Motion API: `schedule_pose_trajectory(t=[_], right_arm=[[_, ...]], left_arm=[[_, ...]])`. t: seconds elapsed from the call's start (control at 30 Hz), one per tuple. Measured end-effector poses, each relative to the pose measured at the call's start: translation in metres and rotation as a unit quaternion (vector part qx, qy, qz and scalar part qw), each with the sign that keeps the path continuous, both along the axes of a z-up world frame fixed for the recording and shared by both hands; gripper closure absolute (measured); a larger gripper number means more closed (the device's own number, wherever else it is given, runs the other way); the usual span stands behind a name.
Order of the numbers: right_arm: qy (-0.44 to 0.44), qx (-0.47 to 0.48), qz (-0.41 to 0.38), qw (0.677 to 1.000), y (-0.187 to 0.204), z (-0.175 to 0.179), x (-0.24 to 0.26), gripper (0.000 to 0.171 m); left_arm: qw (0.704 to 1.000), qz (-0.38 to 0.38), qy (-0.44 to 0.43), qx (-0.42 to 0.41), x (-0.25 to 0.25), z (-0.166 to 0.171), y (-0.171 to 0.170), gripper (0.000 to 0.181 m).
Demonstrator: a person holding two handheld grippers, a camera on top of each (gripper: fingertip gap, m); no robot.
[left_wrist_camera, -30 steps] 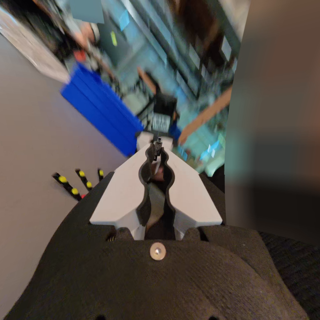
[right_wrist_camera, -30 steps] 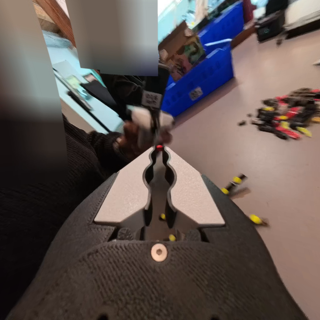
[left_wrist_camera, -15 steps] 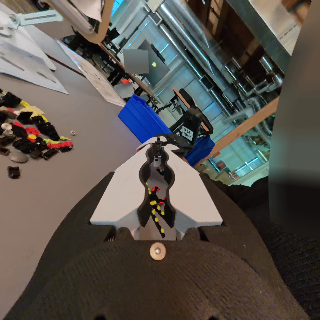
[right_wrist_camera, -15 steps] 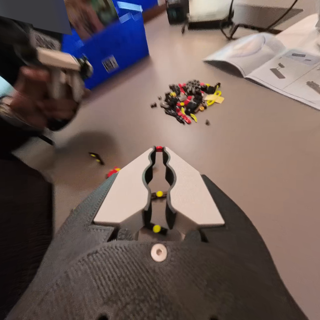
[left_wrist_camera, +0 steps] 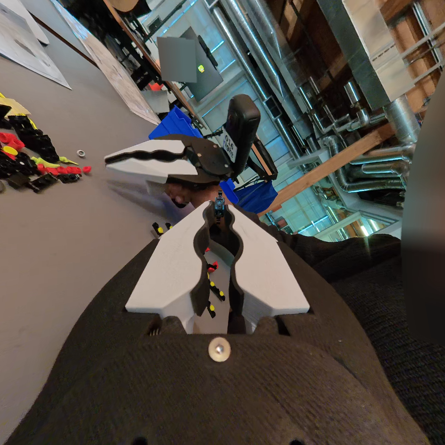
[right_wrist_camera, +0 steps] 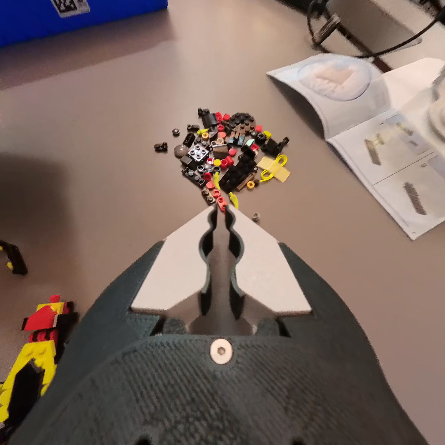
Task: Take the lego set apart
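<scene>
Black piece point(left_wrist_camera: 219, 207) upright (left gripper point(left_wrist_camera: 218, 209))

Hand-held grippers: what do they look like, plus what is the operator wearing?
Both match. The left hand-held gripper has two light grey wedge fingers with wavy black inner pads, a black textured printed body and one silver screw. The right hand-held gripper, seen side-on from the left wrist view, also carries a black camera with a white label. No cables are visible. The sleeve is dark knit.

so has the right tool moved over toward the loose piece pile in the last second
Yes. The right tool swung away from the person and the blue bin toward the pile of loose pieces; its tips now sit at the pile's near edge.
</scene>
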State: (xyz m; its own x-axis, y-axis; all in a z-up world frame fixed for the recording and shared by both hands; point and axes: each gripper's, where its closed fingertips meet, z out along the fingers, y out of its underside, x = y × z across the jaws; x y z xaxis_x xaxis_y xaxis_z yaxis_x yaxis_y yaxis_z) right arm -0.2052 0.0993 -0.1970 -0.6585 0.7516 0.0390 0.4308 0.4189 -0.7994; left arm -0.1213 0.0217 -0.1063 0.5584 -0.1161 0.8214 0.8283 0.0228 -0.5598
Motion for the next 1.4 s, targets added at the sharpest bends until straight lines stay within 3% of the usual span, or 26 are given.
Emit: schedule_pose_trajectory(t=[0.07,0.27,0.5,0.7,0.83,1.13,1.4], right_arm=[[0.010,-0.020,-0.008,1.000,0.005,0.009,0.000,0.171],[0.022,-0.080,-0.022,0.996,0.022,0.043,0.011,0.161],[0.068,-0.140,-0.050,0.986,0.049,0.083,0.065,0.165],[-0.015,-0.310,0.006,0.951,0.001,0.077,0.110,0.164],[-0.035,-0.259,0.051,0.964,-0.015,0.059,0.115,0.166],[-0.113,-0.392,0.062,0.911,-0.028,0.071,0.122,0.155],[-0.143,-0.456,0.079,0.875,-0.038,0.080,0.126,0.163]], left_arm=[[1.000,-0.002,-0.002,0.000,0.000,0.000,0.000,0.177],[1.000,-0.013,-0.010,0.003,0.003,-0.001,0.002,0.177],[1.000,-0.017,-0.020,-0.006,0.002,-0.007,0.004,0.177],[0.996,-0.066,-0.050,-0.016,0.023,-0.021,0.026,0.177],[0.993,-0.096,-0.061,-0.011,0.039,-0.022,0.041,0.177],[0.994,-0.099,-0.042,-0.002,0.044,-0.017,0.043,0.178],[0.993,-0.106,-0.054,0.022,0.049,-0.009,0.043,0.178]])
